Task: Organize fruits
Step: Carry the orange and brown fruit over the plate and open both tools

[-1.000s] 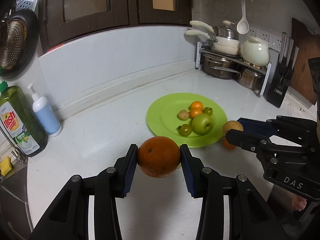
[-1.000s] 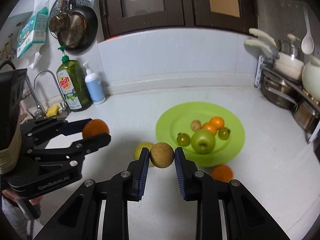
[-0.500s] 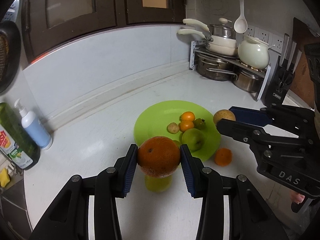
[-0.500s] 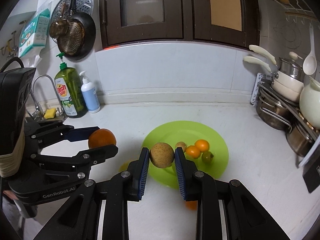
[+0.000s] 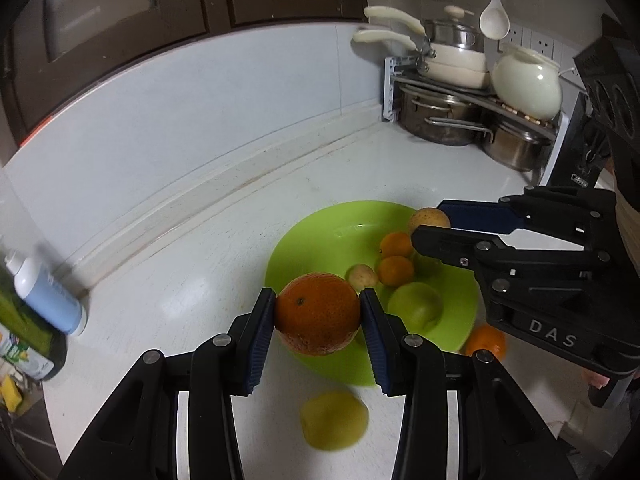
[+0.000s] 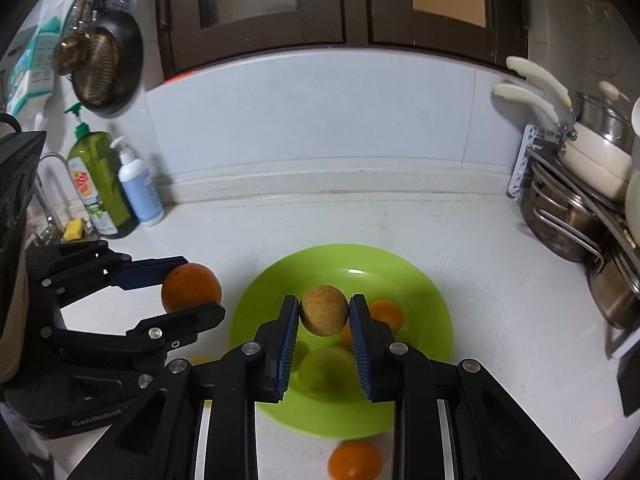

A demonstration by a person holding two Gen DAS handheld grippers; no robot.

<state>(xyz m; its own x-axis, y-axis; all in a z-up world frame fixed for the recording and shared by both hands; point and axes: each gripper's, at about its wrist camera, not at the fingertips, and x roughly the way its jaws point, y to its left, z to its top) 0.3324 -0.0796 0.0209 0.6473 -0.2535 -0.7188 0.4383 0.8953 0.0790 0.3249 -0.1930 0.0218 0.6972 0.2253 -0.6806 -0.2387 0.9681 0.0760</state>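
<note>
My left gripper [image 5: 318, 314] is shut on a large orange [image 5: 318, 312] and holds it above the near left rim of the green plate [image 5: 316, 236]. My right gripper [image 6: 324, 312] is shut on a brown speckled pear [image 6: 324, 309] above the plate [image 6: 424, 312]; the pear also shows in the left wrist view [image 5: 427, 218]. The plate holds a green apple [image 5: 416, 305], two small oranges [image 5: 396, 270] and a small brown fruit [image 5: 362, 276]. A yellow-green fruit [image 5: 334, 420] and a small orange [image 5: 485, 342] lie on the counter beside the plate.
A dish soap bottle [image 6: 100, 184] and a white pump bottle [image 6: 138, 188] stand at the back left by the sink. A rack with pots and pans [image 6: 580, 200] fills the right corner. A white kettle [image 5: 526, 80] sits on it.
Both grippers have moved forward over the plate with their fruits, which now sits closer and lower in both views. The fruits stay gripped.
</note>
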